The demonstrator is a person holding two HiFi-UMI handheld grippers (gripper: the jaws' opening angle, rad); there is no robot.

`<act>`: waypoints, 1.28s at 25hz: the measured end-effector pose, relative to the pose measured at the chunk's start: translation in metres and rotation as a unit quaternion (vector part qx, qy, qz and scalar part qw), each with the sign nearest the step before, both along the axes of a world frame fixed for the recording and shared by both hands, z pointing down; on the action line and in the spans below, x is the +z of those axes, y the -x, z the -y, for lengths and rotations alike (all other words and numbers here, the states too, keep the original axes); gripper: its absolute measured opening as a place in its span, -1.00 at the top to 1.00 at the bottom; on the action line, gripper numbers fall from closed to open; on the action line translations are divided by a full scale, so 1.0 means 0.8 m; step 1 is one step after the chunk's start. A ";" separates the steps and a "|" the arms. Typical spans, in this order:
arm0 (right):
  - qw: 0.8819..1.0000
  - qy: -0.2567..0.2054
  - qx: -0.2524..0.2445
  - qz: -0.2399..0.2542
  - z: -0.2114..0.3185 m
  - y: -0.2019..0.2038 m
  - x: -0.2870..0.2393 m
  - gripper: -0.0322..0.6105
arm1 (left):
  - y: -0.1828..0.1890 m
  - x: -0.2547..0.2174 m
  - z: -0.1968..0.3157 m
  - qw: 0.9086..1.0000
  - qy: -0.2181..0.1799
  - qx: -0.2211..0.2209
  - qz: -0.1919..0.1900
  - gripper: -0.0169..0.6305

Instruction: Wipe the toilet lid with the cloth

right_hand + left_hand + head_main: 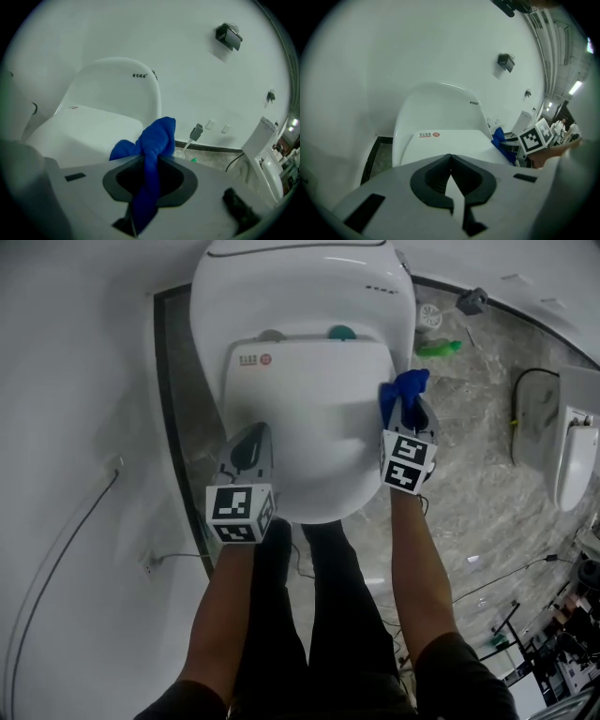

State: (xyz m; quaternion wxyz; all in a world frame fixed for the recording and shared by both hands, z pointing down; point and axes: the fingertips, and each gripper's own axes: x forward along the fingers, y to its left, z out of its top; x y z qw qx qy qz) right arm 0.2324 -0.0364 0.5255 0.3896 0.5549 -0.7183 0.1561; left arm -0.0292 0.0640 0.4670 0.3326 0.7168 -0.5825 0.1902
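- The toilet's [300,296] back is cut off by the head view's top edge.
- The label [253,359] on the lid [309,418] carries print too small to read.
- The cloth's [152,140] lower end disappears between the right gripper's [149,161] clamped jaws.
- The left gripper's [450,158] body hides the lid's near part in its own view.
- A green thing [439,348] beside the toilet is too small to identify.
- A white fixture [574,446] is cut by the head view's right edge.

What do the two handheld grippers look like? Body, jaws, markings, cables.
Both alike: left gripper and right gripper have light grey bodies tapering forward, black-lined jaws, and a white cube with black square markers at the rear. No cables seen. Forearms unsleeved; dark trousers.
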 end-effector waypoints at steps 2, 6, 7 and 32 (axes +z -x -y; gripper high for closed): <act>1.000 -0.021 -0.010 0.008 -0.008 0.024 -0.019 0.69 | 0.016 0.003 -0.009 1.000 0.003 -0.005 0.000 0.91; 0.995 -0.048 -0.058 0.058 -0.048 0.119 -0.063 0.69 | 0.051 0.000 -0.025 1.000 -0.001 -0.022 -0.002 0.91; 0.994 -0.045 -0.071 0.072 -0.062 0.146 -0.069 0.69 | 0.060 0.000 -0.030 1.000 -0.002 -0.027 -0.003 0.91; 0.971 -0.015 -0.238 0.023 -0.161 0.385 -0.015 0.69 | 0.171 0.021 -0.122 0.996 0.018 -0.085 -0.009 0.91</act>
